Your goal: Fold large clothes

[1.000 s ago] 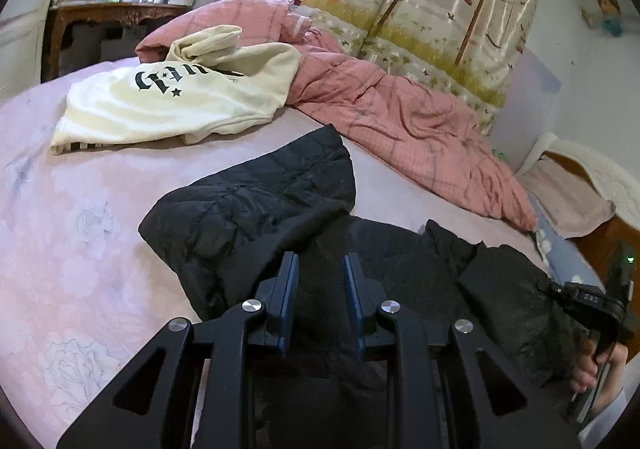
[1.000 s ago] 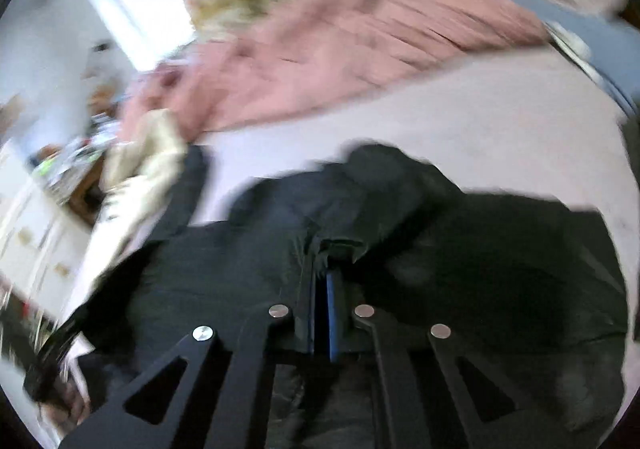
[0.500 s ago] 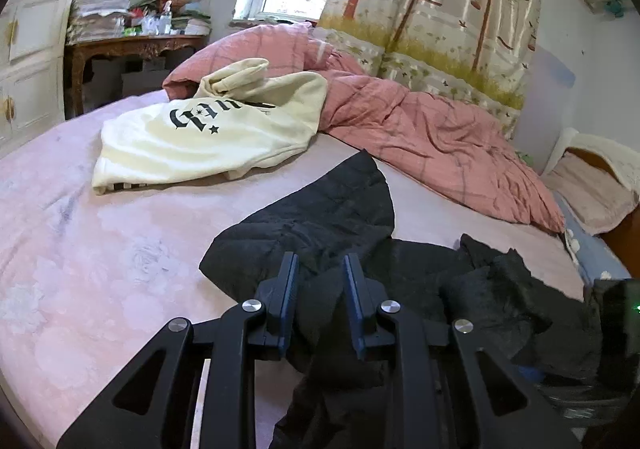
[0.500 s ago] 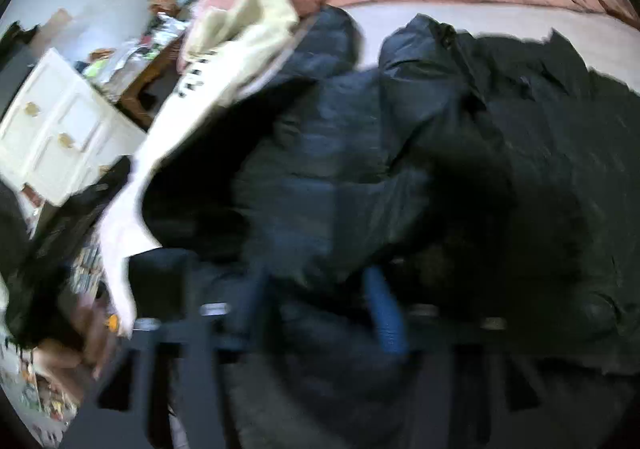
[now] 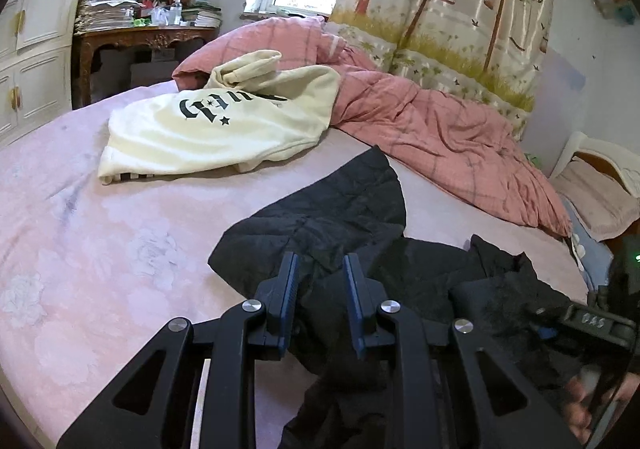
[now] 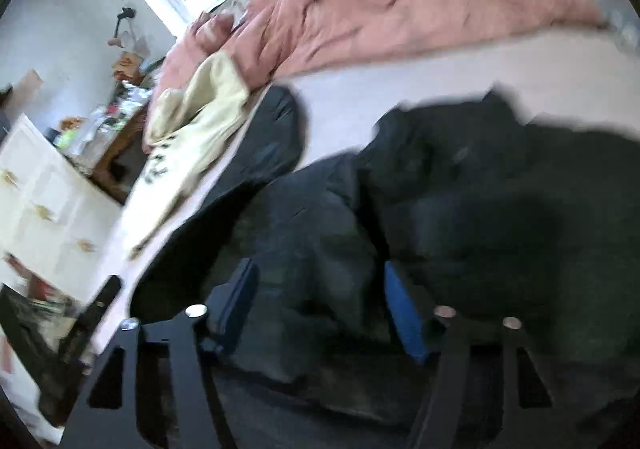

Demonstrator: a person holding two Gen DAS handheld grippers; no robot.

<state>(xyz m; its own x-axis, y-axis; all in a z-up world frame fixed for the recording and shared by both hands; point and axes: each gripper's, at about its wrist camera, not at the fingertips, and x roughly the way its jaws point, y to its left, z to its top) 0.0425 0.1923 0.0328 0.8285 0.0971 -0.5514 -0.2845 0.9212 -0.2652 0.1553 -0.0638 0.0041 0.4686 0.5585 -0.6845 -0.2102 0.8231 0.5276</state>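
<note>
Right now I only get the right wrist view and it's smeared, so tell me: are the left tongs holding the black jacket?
Observer: Yes. The left tongs are shut on a fold of the black jacket, and cloth hangs below them.
Operator: Is the jacket touching the cream sweatshirt?
Observer: No. Bare pink sheet shows between the jacket and the cream sweatshirt.
Operator: Can you see my tool from there?
Observer: Its body sits low at the left view's right edge, with the right hand behind it.
</note>
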